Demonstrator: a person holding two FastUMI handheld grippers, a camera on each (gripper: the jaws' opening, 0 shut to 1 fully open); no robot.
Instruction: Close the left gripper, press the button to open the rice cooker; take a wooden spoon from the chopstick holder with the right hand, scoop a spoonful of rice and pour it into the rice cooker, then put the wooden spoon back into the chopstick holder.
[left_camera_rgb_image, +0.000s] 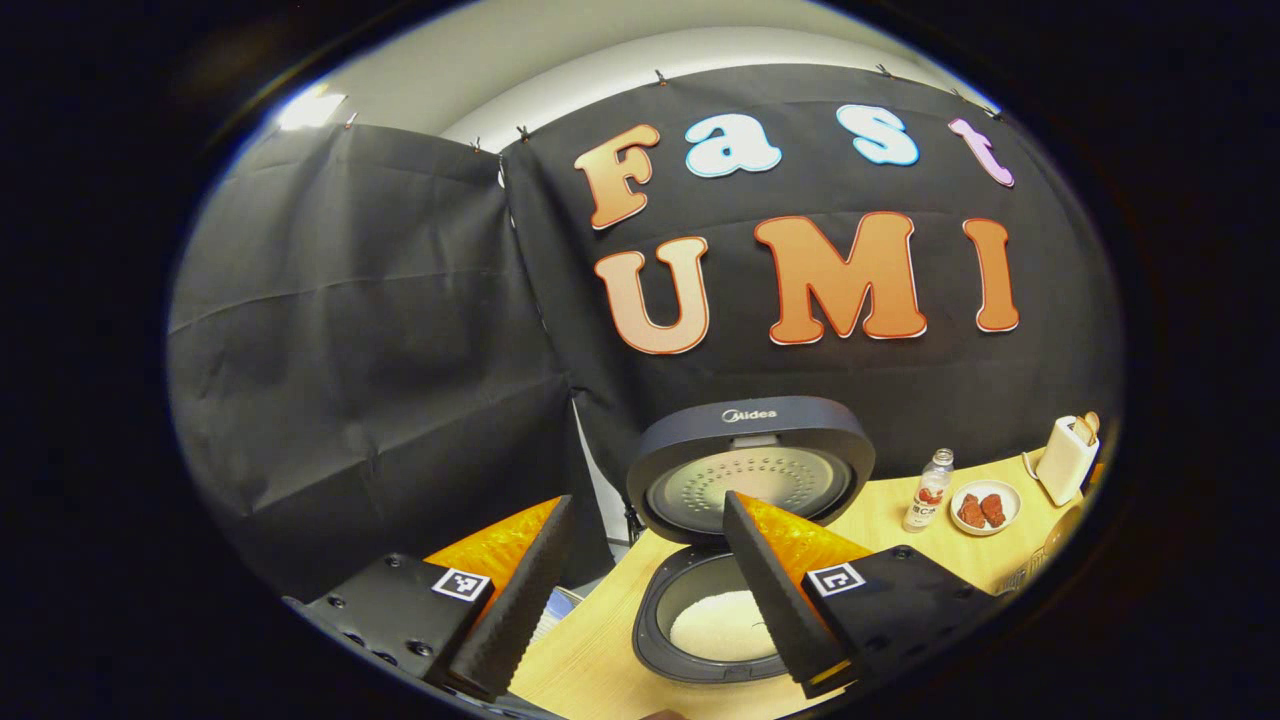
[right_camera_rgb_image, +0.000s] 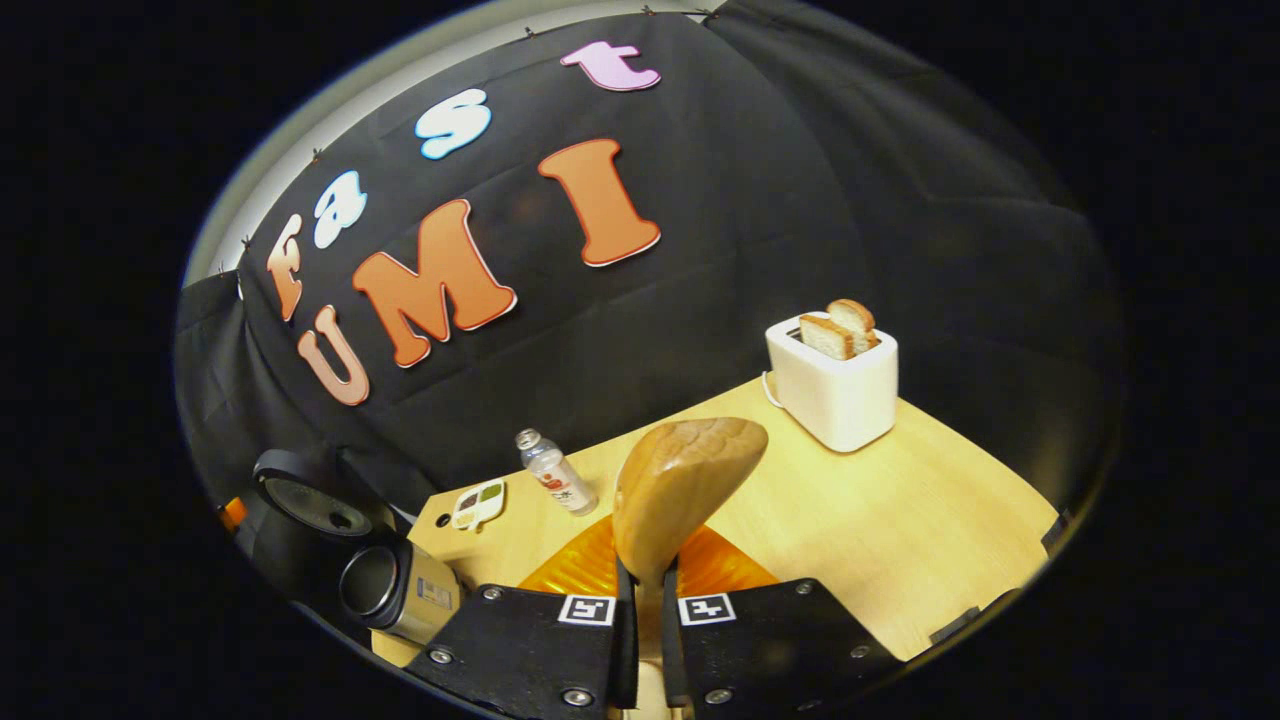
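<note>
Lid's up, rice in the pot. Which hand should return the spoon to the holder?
Right. The right gripper is already shut on the wooden spoon. The left gripper is open, holding nothing, over the rice cooker.

The left tool's (left_camera_rgb_image: 640, 575) right finger (left_camera_rgb_image: 775, 590) covers part of the rice cooker's (left_camera_rgb_image: 735, 520) pot; the wooden spoon's (right_camera_rgb_image: 680, 490) handle is hidden between the right tool's (right_camera_rgb_image: 645, 620) fingers

Rice cooker (left_camera_rgb_image: 745, 500) dark and round, lid raised upright, white rice seen in the pot just ahead of the left gripper (left_camera_rgb_image: 640, 590), wooden spoon (right_camera_rgb_image: 680, 490) held upright, bowl above the right gripper (right_camera_rgb_image: 645, 620)
</note>
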